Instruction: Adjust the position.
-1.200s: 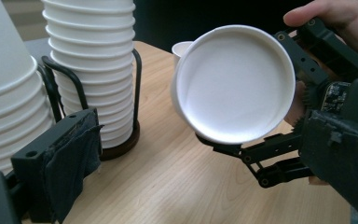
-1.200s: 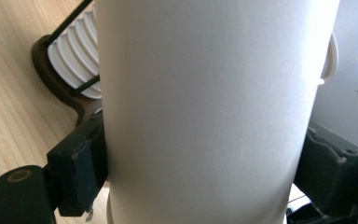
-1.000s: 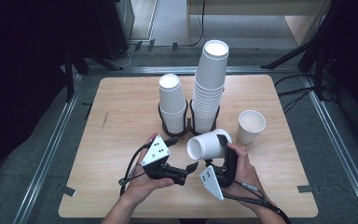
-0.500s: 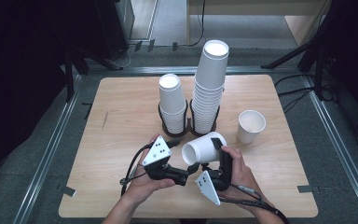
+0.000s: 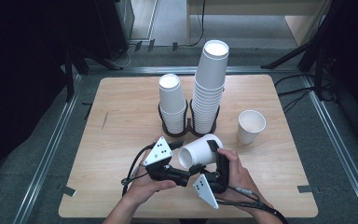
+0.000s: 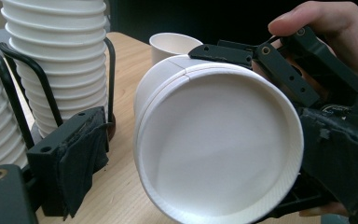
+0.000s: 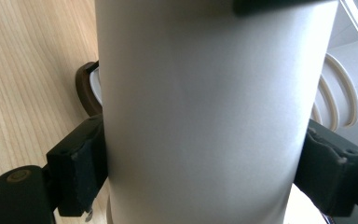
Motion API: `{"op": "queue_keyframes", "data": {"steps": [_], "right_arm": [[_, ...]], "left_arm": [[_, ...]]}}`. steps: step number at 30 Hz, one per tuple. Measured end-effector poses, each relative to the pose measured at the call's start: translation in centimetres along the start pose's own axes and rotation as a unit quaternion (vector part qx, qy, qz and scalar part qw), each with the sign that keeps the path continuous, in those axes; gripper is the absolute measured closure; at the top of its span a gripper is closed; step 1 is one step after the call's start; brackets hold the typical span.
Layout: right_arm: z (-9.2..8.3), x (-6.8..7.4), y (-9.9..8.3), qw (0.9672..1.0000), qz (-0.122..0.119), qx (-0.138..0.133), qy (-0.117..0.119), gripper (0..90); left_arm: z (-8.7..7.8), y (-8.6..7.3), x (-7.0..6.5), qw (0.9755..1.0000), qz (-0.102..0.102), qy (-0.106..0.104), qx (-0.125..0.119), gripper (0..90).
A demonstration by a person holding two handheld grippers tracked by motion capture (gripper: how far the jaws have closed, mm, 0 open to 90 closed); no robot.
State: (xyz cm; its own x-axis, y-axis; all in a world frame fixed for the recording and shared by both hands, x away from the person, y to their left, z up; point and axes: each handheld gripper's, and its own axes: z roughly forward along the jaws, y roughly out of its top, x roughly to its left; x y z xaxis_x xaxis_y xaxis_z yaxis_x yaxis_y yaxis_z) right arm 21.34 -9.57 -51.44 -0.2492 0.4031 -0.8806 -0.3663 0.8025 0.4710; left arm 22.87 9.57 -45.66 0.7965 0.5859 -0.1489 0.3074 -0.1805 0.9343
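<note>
1. Left claw (image 5: 182, 161): at 6 o'clock on the surface (image 5: 121, 121), jaws apart and just closing, one at the rim of the paper cup (image 5: 199, 150), nothing pinched.
2. Paper cup: lying sideways off the surface, mouth toward 9 o'clock, just below the two cup stacks (image 5: 193, 102).
3. Right claw (image 7: 200, 163): clamped on the cup's wall from both sides.
4. Lone upright cup (image 5: 251, 126): at 3 o'clock.

We see wooden desk (image 5: 121, 121), light grain. Black wire holder (image 5: 189, 126) at desk centre, two rings side by side. Short stack of white paper cups (image 5: 171, 100) in left ring, tall stack (image 5: 209, 88) in right ring. Single upright paper cup (image 5: 251, 126) just right of holder, apart from it. Grey floor (image 5: 42, 140) around desk.
</note>
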Motion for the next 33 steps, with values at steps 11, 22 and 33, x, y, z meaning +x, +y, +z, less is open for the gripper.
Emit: {"op": "queue_keyframes", "data": {"steps": [11, 22, 33], "right_arm": [[-0.06, 0.21, 0.13, 0.9999, -0.010, -0.003, 0.001, 13.6], [-0.08, 0.21, 0.10, 0.9998, -0.017, -0.003, 0.005, 13.6], [-0.03, 0.35, 0.02, 0.9998, -0.021, -0.001, 0.002, 13.1]], "left_arm": [[0.26, -0.13, -0.19, 0.9999, 0.007, 0.007, 0.010, 6.6], [0.23, -0.23, -0.27, 0.9999, 0.010, 0.004, 0.009, 20.9], [0.23, -0.27, -0.24, 0.9998, 0.016, 0.007, 0.012, 22.1]]}}
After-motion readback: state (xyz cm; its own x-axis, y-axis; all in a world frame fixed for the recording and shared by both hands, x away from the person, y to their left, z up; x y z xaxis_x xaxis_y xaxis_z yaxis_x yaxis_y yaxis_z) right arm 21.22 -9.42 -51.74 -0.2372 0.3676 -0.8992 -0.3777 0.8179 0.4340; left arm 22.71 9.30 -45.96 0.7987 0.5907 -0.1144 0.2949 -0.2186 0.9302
